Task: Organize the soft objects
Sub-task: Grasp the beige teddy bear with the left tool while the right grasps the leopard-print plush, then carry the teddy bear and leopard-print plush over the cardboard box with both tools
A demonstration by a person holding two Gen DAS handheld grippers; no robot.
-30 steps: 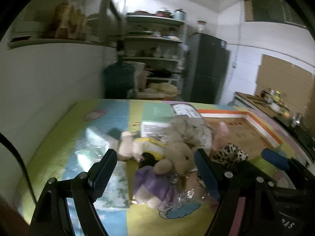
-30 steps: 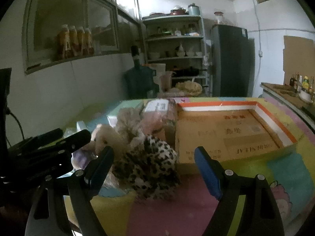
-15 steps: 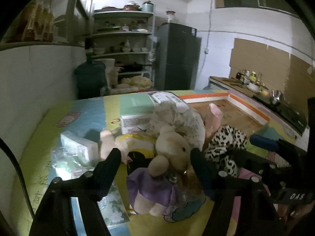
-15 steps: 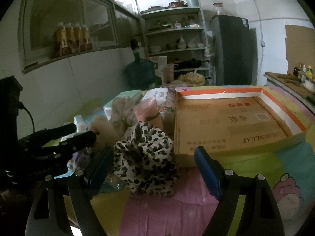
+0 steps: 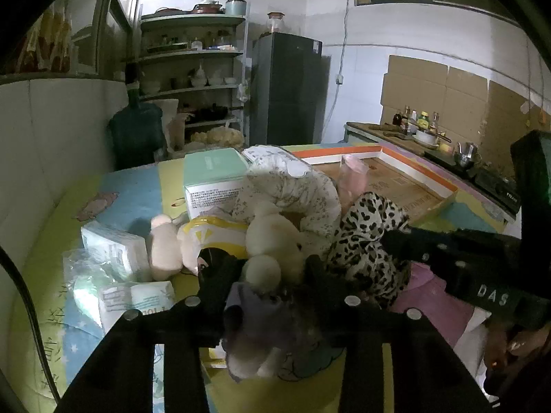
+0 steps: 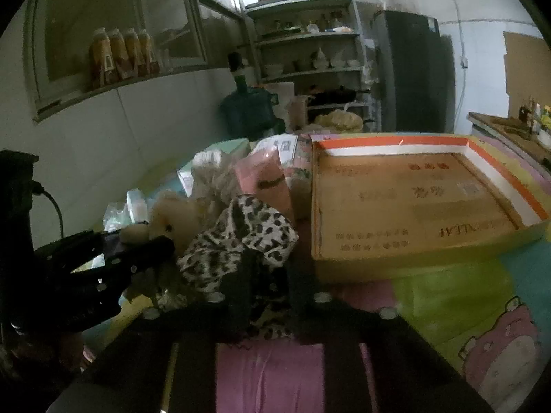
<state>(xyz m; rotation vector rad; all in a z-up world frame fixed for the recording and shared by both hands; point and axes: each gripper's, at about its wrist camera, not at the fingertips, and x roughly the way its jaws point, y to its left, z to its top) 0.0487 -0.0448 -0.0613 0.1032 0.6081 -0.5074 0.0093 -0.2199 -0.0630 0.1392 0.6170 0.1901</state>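
Observation:
A pile of soft things lies on the colourful mat. My left gripper (image 5: 265, 275) is shut on a beige teddy bear in a purple dress (image 5: 268, 296), gripping it around the body. My right gripper (image 6: 267, 282) is shut on a leopard-print cloth (image 6: 241, 237), which also shows in the left wrist view (image 5: 365, 237). A floral white pillow (image 5: 296, 189) and a yellow-and-white plush (image 5: 210, 237) lie behind the bear. The shallow cardboard box (image 6: 413, 206) with the orange rim sits to the right of the pile.
Tissue packs (image 5: 113, 247) and plastic wrap lie at the left of the mat. A mint-green box (image 5: 213, 175) stands behind the pile. A pink cup (image 6: 261, 179) stands beside the cardboard box. A white wall runs along the left; shelves and a fridge stand behind.
Both grippers moved forward into the pile and closed: the left on the teddy bear, the right on the leopard-print cloth. Both were open before.

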